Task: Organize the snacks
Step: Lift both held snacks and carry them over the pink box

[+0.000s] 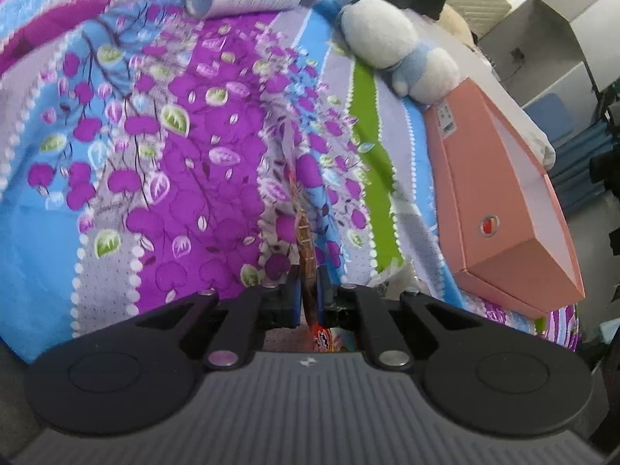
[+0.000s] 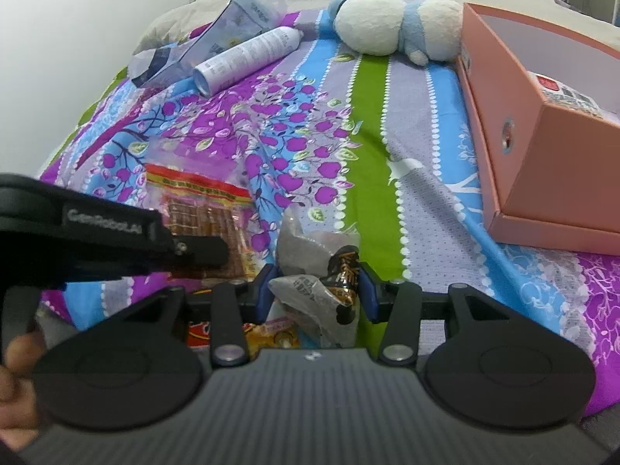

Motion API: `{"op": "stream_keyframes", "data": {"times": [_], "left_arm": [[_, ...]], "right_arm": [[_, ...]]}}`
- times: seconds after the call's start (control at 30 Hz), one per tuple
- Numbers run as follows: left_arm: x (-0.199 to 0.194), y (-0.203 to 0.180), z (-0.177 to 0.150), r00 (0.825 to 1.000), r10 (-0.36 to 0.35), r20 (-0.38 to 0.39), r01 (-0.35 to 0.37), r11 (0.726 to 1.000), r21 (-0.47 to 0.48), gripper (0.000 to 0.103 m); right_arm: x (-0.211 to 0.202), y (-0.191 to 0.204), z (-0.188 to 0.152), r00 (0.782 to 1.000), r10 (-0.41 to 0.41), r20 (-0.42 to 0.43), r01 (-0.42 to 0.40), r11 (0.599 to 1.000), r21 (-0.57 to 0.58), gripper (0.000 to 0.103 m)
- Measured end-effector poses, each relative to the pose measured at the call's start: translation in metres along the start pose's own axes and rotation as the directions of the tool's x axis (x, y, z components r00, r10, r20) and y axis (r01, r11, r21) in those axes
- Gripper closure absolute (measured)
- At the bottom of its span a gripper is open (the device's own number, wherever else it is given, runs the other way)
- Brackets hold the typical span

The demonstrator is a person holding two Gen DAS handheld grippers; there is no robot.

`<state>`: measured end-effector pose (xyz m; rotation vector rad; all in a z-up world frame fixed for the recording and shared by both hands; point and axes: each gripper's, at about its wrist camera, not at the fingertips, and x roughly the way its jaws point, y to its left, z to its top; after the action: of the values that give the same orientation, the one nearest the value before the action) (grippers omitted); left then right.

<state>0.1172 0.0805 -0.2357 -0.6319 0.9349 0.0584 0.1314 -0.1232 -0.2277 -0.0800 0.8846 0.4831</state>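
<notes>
In the left wrist view my left gripper (image 1: 309, 281) is shut on a thin clear wafer packet (image 1: 304, 209), seen edge-on above the flowered bedspread (image 1: 174, 178). The right wrist view shows the same packet (image 2: 201, 209) flat, with a red and yellow header and brown wafers, and the left gripper (image 2: 217, 252) clamping its near edge. My right gripper (image 2: 316, 290) has its blue pads (image 2: 262, 290) pressed on a crumpled grey and black-gold snack bag (image 2: 314, 271). An open pink box (image 2: 542, 155) lies at the right, also in the left wrist view (image 1: 503, 201), and holds a red and white labelled packet (image 2: 562, 93).
A white and blue plush toy (image 2: 391, 27) lies at the back next to the box. A white spray can (image 2: 248, 58) and a clear plastic bag (image 2: 217, 35) lie at the back left. More snack packets (image 2: 271, 333) sit under my right gripper. A person's hand (image 2: 15, 368) holds the left gripper.
</notes>
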Motion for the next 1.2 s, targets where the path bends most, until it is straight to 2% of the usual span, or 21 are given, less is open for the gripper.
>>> {"op": "stream_keyframes", "data": {"times": [0.23,0.47,0.8,1.2], "left_arm": [[-0.034,-0.016,0.011,0.999,-0.005,0.047,0.003,0.999,0.046,0.095],[-0.060,-0.041,0.017,0.996,-0.012,0.084,0.001,0.992,0.127,0.095],[-0.094,-0.072,0.022,0.989,-0.066,0.133,0.040,0.982,0.187,0.095],[-0.117,-0.124,0.026,0.974,-0.169,0.149,0.124,0.954,0.273,0.095]], "right_arm": [[-0.025,-0.006,0.009,0.999,-0.005,0.042,0.003,0.999,0.038,0.055],[-0.060,-0.012,0.024,0.993,-0.013,0.119,0.005,0.998,0.066,0.055],[-0.098,-0.021,0.036,0.984,-0.026,0.176,0.007,0.994,0.109,0.055],[-0.149,-0.036,0.050,0.959,-0.060,0.277,0.018,0.989,0.149,0.055]]}}
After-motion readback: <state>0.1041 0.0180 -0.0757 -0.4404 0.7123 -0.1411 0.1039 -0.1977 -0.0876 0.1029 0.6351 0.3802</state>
